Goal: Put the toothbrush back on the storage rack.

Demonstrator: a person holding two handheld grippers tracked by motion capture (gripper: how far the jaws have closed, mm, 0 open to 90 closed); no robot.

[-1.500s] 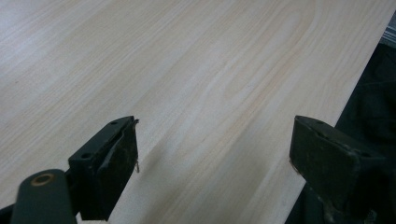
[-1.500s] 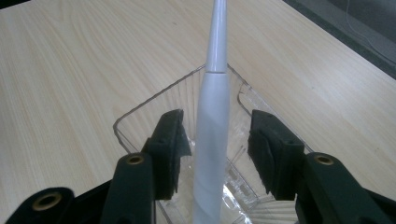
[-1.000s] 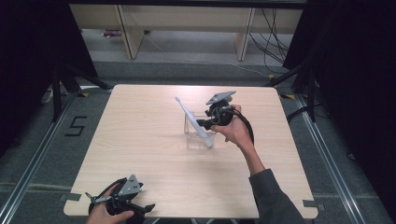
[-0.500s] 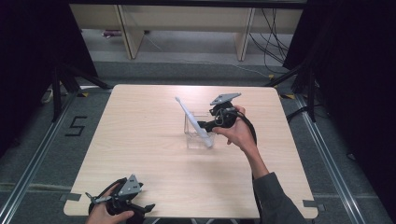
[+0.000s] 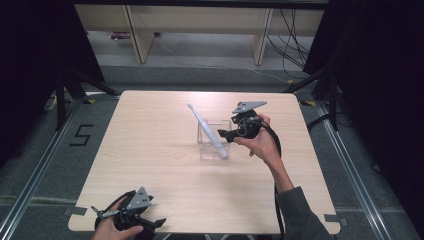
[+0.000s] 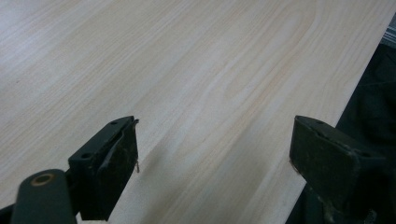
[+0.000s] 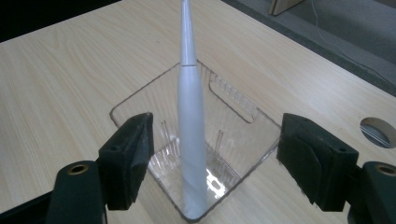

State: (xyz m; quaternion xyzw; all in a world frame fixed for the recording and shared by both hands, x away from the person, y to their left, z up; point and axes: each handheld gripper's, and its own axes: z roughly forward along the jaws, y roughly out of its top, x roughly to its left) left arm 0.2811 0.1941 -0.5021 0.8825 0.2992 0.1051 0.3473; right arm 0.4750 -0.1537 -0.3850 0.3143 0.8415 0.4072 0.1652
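1. The white toothbrush point(image 7: 191, 116) is seen standing in the clear plastic box point(image 7: 236, 105) — its thick end down in the near corner, its thin neck leaning out over the far rim. In the high view the toothbrush point(image 5: 207, 131) slants up and to the left out of the box point(image 5: 211, 145), which sits near the middle of the counter point(image 5: 150, 150).

2. The right claw point(image 5: 223, 135) is held just beside the box, and its jaws have just been opening. They now stand well apart, one on each side of the handle, and no pad is pressed on it. The release is judged to be the step in hand.

3. The jaws should be kept wide while the claw is drawn straight back along its own line — a sideways drift could catch the handle and tip it out.

4. The withdrawal is best made slowly: the box is light, and a knock on its wall could slide it.

5. The lean of the toothbrush should be watched until the claw is clear; if it rolls along the rim, it may need to be steadied.

6. The left claw point(image 6: 210, 154) is held low over the near counter edge with jaws apart and nothing between them; it is best left there.
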